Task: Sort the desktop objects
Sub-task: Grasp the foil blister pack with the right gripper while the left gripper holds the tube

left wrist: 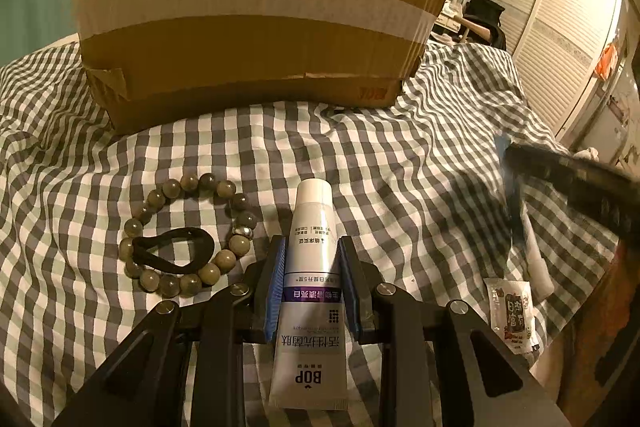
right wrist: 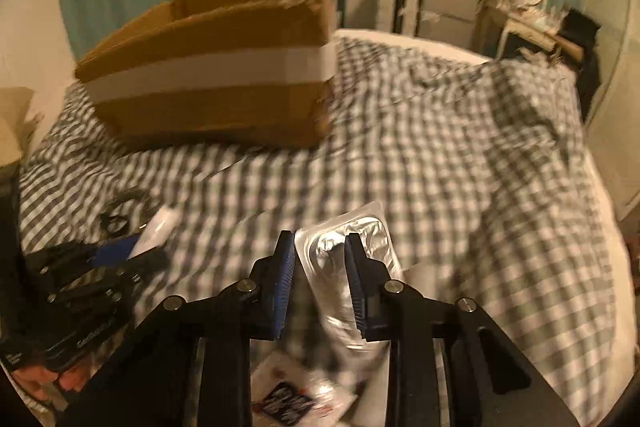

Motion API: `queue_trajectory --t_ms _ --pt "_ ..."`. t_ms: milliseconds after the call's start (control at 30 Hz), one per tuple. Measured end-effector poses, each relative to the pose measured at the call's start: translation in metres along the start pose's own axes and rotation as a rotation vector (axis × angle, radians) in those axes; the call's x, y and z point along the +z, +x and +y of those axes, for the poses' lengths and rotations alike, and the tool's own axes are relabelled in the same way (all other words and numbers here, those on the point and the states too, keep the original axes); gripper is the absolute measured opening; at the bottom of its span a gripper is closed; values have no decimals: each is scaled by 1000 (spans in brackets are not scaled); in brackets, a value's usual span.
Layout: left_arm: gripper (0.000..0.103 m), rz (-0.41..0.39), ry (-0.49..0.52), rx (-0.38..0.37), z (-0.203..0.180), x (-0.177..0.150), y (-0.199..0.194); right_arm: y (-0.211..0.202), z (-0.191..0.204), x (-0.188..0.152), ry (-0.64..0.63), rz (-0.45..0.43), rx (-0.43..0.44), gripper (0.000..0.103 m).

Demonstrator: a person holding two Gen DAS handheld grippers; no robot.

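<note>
Left wrist view shows the left hand-held gripper (left wrist: 312, 283) angled down, clamped on a white toothpaste tube (left wrist: 311, 291) above the checked bed (left wrist: 400, 167). Beside it lie a bead bracelet (left wrist: 188, 235) and a cardboard box (left wrist: 248, 27). Only the right wrist view shows the right hand-held gripper (right wrist: 320, 283) clamped on a silvery blister pack (right wrist: 352, 259).

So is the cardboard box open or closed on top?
Open. In the right wrist view the cardboard box shows its inner back wall past the front rim, with no flaps across the top.
</note>
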State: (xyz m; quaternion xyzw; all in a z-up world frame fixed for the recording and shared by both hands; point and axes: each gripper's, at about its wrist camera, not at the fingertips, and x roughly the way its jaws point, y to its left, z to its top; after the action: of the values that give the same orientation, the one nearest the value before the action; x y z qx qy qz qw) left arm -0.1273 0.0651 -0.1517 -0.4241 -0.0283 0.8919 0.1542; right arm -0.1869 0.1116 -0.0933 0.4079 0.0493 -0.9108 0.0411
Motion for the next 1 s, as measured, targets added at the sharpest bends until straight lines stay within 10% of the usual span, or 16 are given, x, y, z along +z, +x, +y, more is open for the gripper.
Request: queue_trajectory --t_ms 333,1000 --pt "26 -12 5 15 -3 1 6 18 -11 6 60 59 34 2" --pt "26 -69 -38 74 -10 8 13 15 -47 0 158 136 -188 12"
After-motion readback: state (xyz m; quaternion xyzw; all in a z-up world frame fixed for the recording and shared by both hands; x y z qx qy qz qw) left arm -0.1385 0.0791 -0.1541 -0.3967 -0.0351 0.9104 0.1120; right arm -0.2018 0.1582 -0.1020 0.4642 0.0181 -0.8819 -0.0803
